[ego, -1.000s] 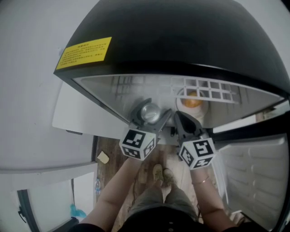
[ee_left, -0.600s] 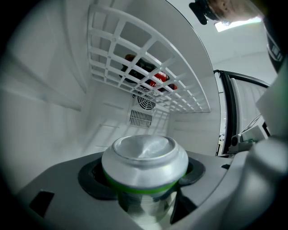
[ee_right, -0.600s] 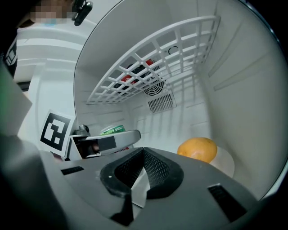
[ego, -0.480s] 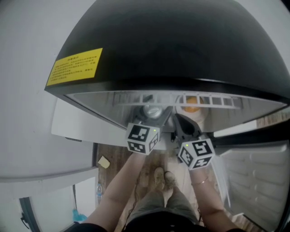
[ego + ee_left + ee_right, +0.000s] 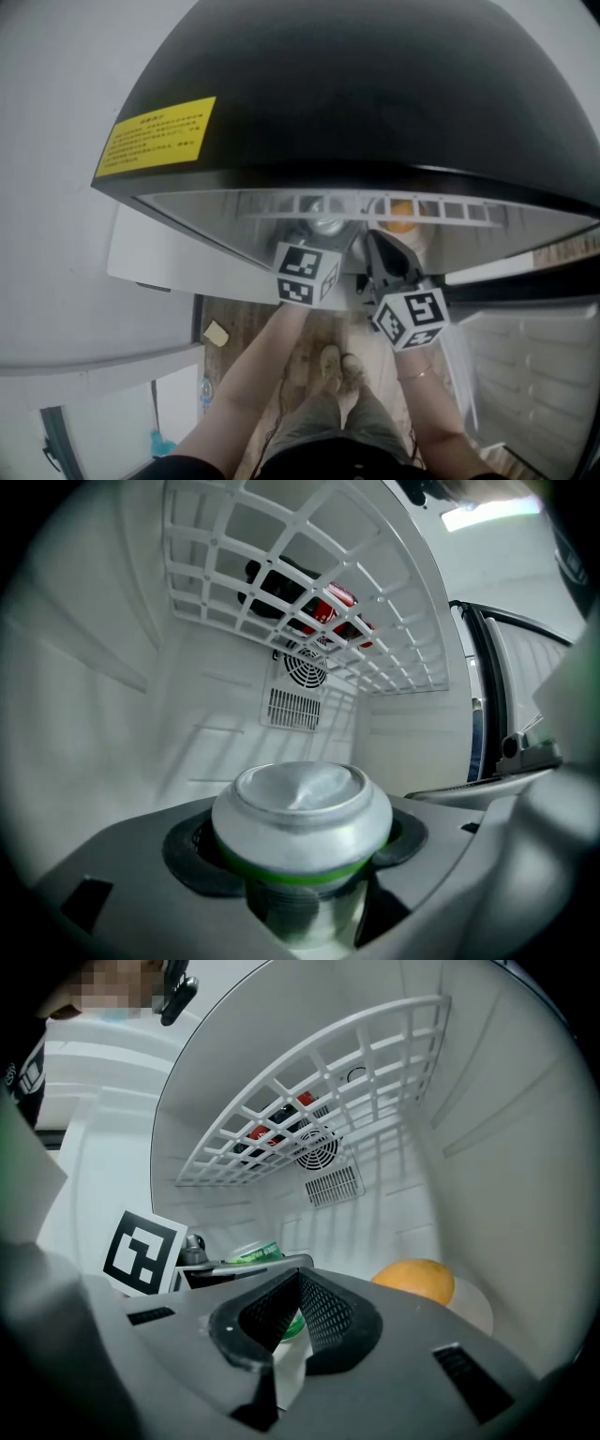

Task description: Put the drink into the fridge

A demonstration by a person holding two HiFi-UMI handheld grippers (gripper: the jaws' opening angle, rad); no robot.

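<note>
Silver can (image 5: 300, 803) seemingly upright between tongs (image 5: 300, 855)

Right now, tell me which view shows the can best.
The left gripper view: the can fills the middle, clamped in the jaws, its end and green band plain. The right gripper view shows only a green sliver; the head view, just its silver end under the shelf.

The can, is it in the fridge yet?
Nearly. Done: the door is open and the can is inside the fridge, under the wire shelf. In hand: the left tongs grip it. Left: set it down, let go, pull out, shut the door.
</note>
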